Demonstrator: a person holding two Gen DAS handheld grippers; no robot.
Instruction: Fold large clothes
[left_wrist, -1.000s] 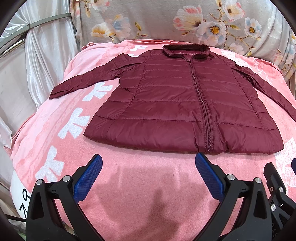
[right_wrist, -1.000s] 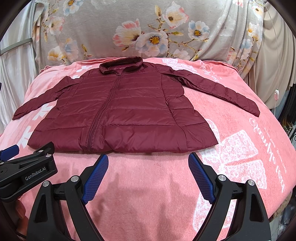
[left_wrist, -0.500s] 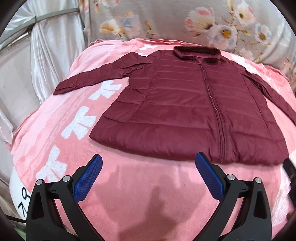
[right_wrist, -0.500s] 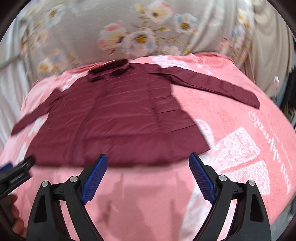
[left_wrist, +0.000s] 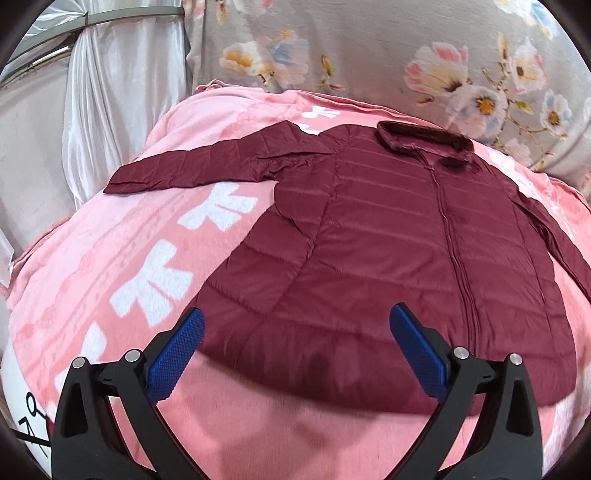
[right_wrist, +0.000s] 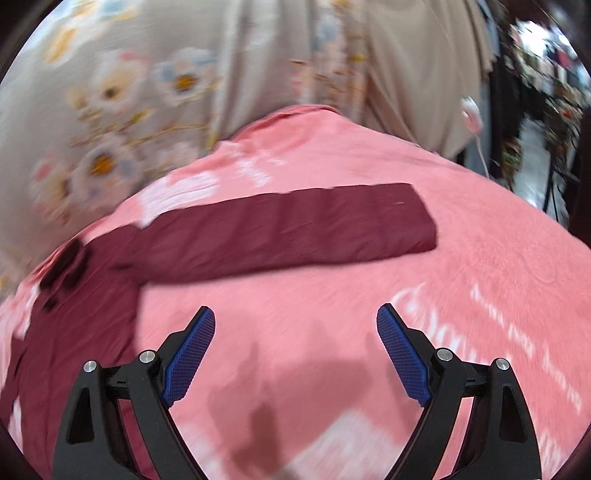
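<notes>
Both my left gripper (left_wrist: 293, 347) and right gripper (right_wrist: 295, 350) hang spread and empty over the flat-lying jacket (left_wrist: 388, 240) on the pink blanket (left_wrist: 110, 236), whose slick far-right sleeve (right_wrist: 288, 230) may slip when pinched.

white script lettering on the pink blanket (right_wrist: 517, 350) right of our right fingers, too smeared for us to read, black marks on a white patch (left_wrist: 29, 417) left of our left fingers, unreadable too
</notes>
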